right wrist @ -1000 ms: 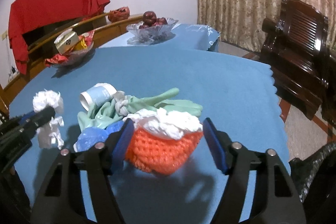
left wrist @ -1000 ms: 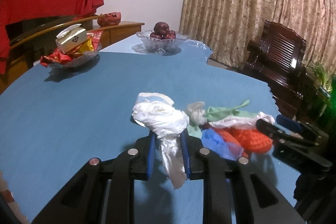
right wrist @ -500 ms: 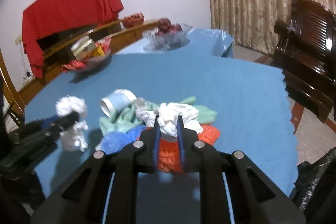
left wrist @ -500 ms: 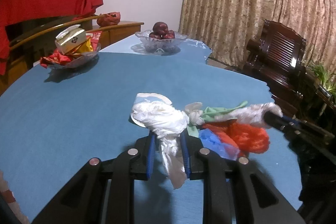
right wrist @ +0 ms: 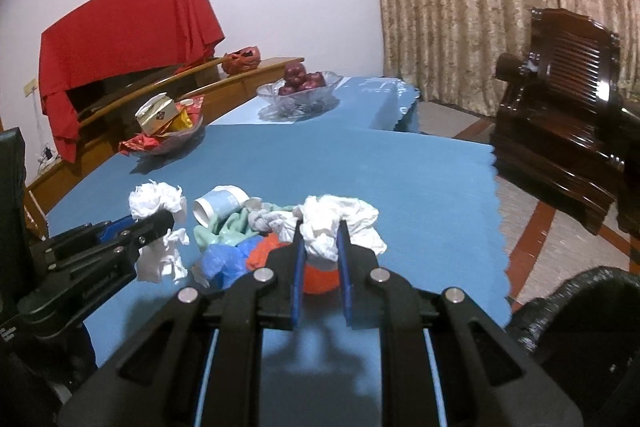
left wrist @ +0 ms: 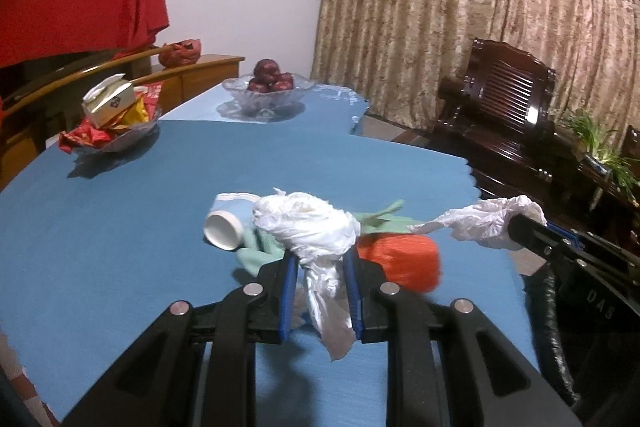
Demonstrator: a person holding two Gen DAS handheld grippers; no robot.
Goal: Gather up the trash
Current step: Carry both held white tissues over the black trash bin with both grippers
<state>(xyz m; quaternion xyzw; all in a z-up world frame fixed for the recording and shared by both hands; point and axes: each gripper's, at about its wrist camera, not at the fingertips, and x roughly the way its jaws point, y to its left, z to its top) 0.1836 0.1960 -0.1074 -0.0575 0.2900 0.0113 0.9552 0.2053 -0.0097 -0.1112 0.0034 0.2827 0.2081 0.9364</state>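
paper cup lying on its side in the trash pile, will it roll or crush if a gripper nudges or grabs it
The paper cup lies on its side with its rim facing out, so a nudge would probably roll it in a curve. It looks thin-walled and empty, so likely light and easy to crush. The green glove against it may check the roll.

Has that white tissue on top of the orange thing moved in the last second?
Yes. The right gripper is shut on the white tissue, which has come up off the orange knitted piece; that piece remains on the blue tablecloth.
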